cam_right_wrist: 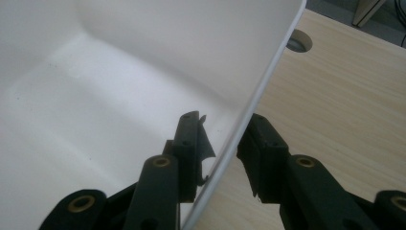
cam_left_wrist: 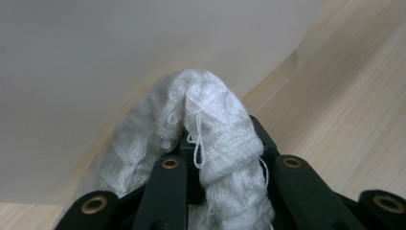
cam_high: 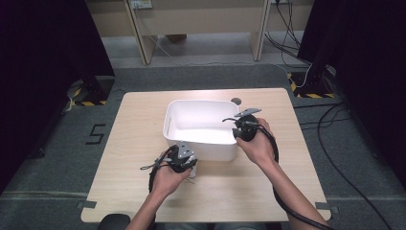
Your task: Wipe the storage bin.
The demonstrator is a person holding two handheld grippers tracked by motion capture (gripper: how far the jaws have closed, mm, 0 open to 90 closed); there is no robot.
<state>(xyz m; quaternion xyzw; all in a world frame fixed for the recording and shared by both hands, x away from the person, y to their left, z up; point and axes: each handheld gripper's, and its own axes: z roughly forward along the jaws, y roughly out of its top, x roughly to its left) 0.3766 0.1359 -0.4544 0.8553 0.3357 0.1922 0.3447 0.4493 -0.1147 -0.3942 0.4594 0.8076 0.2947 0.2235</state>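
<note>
Low centre of the high view: left gripper point(cam_high: 187, 162) pinched shut on soft, light, limp white knitted cloth point(cam_left_wrist: 210, 134) against white plastic tub point(cam_high: 168, 122), best gripped by a thick fold; right gripper point(cam_right_wrist: 225, 143) straddling the stiff, slippery tub rim.

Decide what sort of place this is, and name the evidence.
Probably a lab or recording workspace: black curtains flank a lone wooden table, cables trail over grey carpet, and hazard tape marks stand bases.
</note>
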